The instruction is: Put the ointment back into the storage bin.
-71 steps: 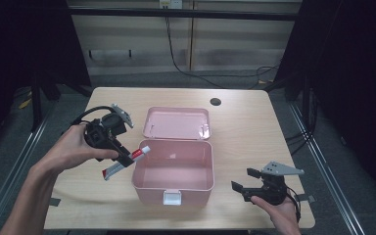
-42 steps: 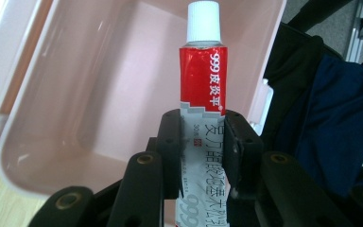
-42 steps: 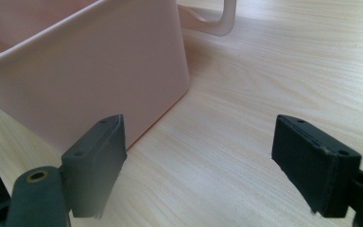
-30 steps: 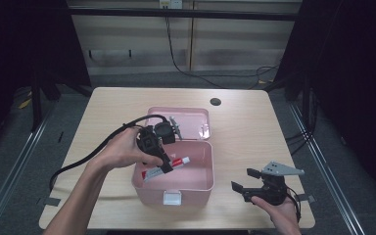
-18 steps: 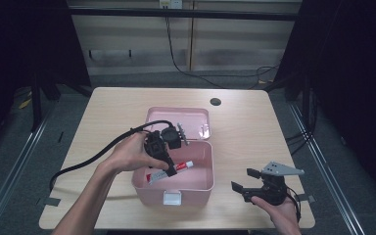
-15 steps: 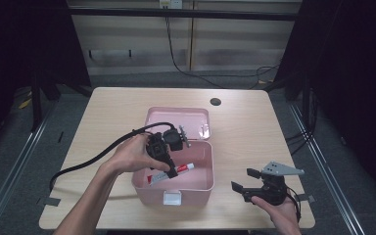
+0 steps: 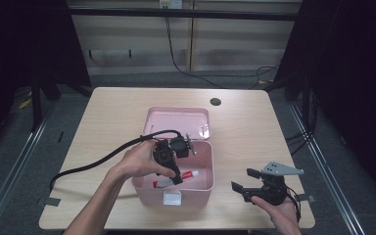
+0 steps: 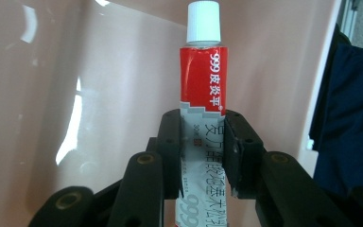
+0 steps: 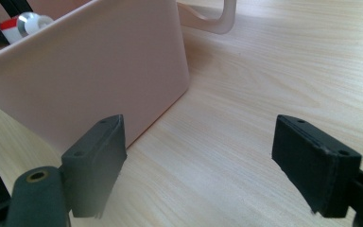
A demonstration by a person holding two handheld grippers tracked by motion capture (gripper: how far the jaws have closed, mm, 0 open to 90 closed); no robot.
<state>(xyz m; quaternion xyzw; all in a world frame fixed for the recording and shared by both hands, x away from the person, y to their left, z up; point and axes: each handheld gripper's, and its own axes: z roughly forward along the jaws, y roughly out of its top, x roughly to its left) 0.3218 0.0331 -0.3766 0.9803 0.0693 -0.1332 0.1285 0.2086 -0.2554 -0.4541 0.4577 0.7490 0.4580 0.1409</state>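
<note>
The wooden table (image 7: 103,122) carries a pink box (image 7: 176,188) near its middle, lid (image 7: 176,120) thrown open toward twelve o'clock. The left gripper (image 7: 176,177) reaches down into the box from nine o'clock, its jaws pinching the lower half of a red-and-white ointment tube (image 8: 203,85); in the left gripper view the pads squeeze the tube's printed body while its white cap (image 8: 203,21) points away toward the pink box wall. In the high view the tube (image 7: 188,175) lies low inside the box, cap toward three o'clock. The right gripper (image 7: 247,180) rests at four o'clock from the box, well apart from it, jaws spread wide with nothing between them, only bare table and the box's side wall (image 9: 85,75) ahead.

Judging from this, the likely slips are small: letting go while the tube is tilted could leave it propped against the wall rather than flat, and pulling the hand out carelessly could catch the trailing cable (image 7: 93,161) on the rim and drag or tip the light box, since the other hand is not steadying it.

Compared with the earliest frame, the left hand has carried the tube from outside the box at nine o'clock, over the rim and down inside; the right gripper has stayed put
</note>
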